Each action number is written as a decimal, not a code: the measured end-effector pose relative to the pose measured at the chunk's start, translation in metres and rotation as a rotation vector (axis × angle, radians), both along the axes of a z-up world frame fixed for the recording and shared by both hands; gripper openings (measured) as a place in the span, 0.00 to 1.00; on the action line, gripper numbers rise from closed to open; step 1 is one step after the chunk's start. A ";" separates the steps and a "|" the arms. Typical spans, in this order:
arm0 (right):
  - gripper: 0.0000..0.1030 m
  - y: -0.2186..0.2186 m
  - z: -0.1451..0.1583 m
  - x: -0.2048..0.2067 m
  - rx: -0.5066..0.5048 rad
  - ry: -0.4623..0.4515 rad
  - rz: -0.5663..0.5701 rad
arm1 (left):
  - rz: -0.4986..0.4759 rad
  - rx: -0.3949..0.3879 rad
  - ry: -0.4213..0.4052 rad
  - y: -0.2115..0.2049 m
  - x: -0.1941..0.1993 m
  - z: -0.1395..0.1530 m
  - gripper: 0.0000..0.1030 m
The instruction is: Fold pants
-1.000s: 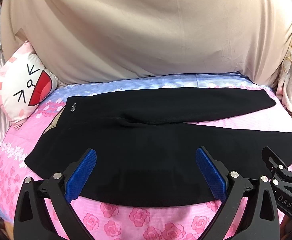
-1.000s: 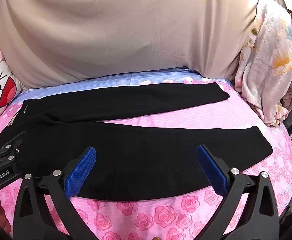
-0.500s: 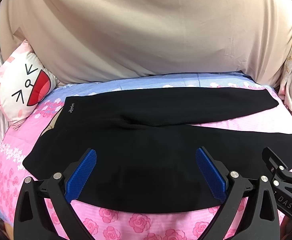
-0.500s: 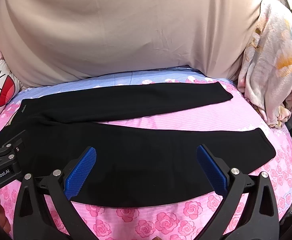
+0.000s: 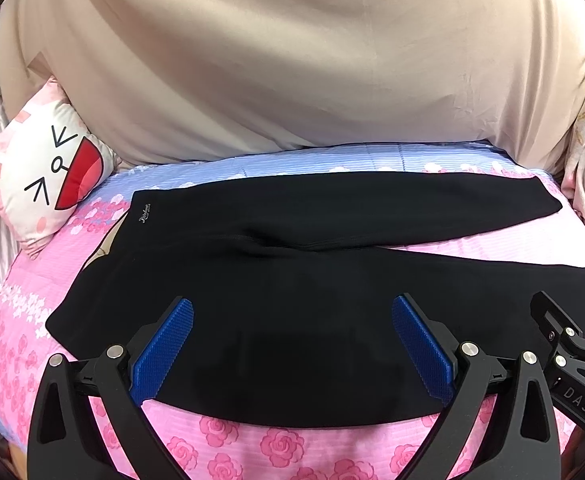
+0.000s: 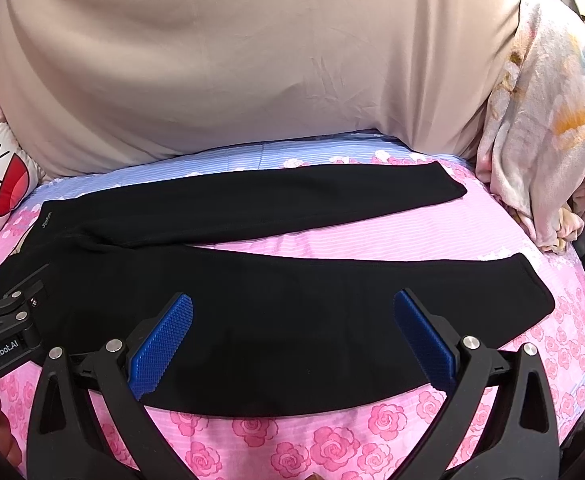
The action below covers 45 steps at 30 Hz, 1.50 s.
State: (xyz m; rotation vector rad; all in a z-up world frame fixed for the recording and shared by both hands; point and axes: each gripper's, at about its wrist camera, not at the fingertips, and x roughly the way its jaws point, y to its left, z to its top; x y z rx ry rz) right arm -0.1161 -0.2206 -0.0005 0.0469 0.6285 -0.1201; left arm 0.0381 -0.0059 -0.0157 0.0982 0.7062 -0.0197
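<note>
Black pants [image 5: 292,288] lie flat on the pink rose bedspread [image 5: 284,448], waistband at the left and two legs spread to the right. They also show in the right wrist view [image 6: 292,312]. My left gripper [image 5: 292,344] is open and empty, hovering over the near leg by the hip. My right gripper [image 6: 292,340] is open and empty, over the middle of the near leg. The far leg's cuff [image 6: 448,188] and the near leg's cuff [image 6: 532,292] lie at the right.
A cat-face pillow [image 5: 40,176] lies at the left. A beige sheet [image 5: 292,60] hangs behind the bed. A floral blanket [image 6: 544,132] is heaped at the right. The bedspread's far part is blue striped [image 6: 252,156].
Both grippers have moved slightly forward over the pants; the near edge of the pants sits lower in both views. Both stay open.
</note>
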 end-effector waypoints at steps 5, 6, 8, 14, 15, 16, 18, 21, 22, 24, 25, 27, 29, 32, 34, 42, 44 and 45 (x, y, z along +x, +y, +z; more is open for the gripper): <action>0.96 -0.016 0.004 0.017 -0.010 -0.032 0.062 | 0.001 -0.005 -0.004 0.011 0.014 -0.001 0.95; 0.96 -0.032 0.009 0.028 -0.011 -0.042 0.069 | 0.003 -0.017 0.000 0.020 0.022 0.000 0.95; 0.96 -0.071 0.015 0.052 -0.020 -0.066 0.038 | 0.036 -0.039 0.011 0.050 0.048 0.006 0.95; 0.96 -0.212 0.005 0.179 0.015 0.076 -0.050 | 0.224 0.128 -0.066 0.131 0.128 0.012 0.95; 0.96 -0.230 -0.001 0.202 0.014 0.103 -0.054 | 0.236 0.130 -0.067 0.140 0.139 0.011 0.95; 0.96 -0.241 -0.006 0.220 0.002 0.125 -0.052 | 0.241 0.115 -0.069 0.152 0.154 0.008 0.95; 0.96 -0.263 -0.016 0.257 -0.029 0.161 -0.062 | 0.253 0.093 -0.047 0.167 0.174 0.003 0.95; 0.95 -0.284 -0.030 0.294 -0.033 0.203 -0.067 | 0.287 0.086 -0.014 0.185 0.204 -0.006 0.95; 0.96 -0.290 -0.033 0.304 -0.018 0.203 -0.062 | 0.288 0.089 -0.007 0.190 0.212 -0.009 0.95; 0.96 -0.300 -0.039 0.320 0.013 0.217 -0.041 | 0.287 0.098 0.004 0.196 0.224 -0.015 0.95; 0.95 -0.303 -0.042 0.327 0.023 0.225 -0.032 | 0.293 0.104 0.018 0.201 0.231 -0.019 0.95; 0.95 -0.303 -0.048 0.341 0.017 0.246 -0.020 | 0.298 0.111 0.043 0.215 0.244 -0.028 0.95; 0.95 -0.303 -0.052 0.349 0.001 0.246 -0.016 | 0.313 0.107 0.074 0.230 0.257 -0.040 0.95; 0.95 -0.302 -0.060 0.360 0.003 0.257 0.003 | 0.356 0.141 0.105 0.253 0.272 -0.051 0.95; 0.87 -0.300 -0.068 0.368 0.019 0.280 0.026 | 0.378 0.122 0.114 0.269 0.278 -0.054 0.95; 0.60 -0.305 -0.070 0.373 0.064 0.236 0.042 | 0.360 0.000 0.218 0.325 0.317 -0.070 0.94; 0.51 -0.313 -0.071 0.372 0.086 0.229 0.036 | 0.328 -0.032 0.236 0.322 0.327 -0.073 0.94; 0.46 -0.316 -0.071 0.372 0.093 0.228 0.030 | 0.296 -0.035 0.245 0.317 0.331 -0.075 0.94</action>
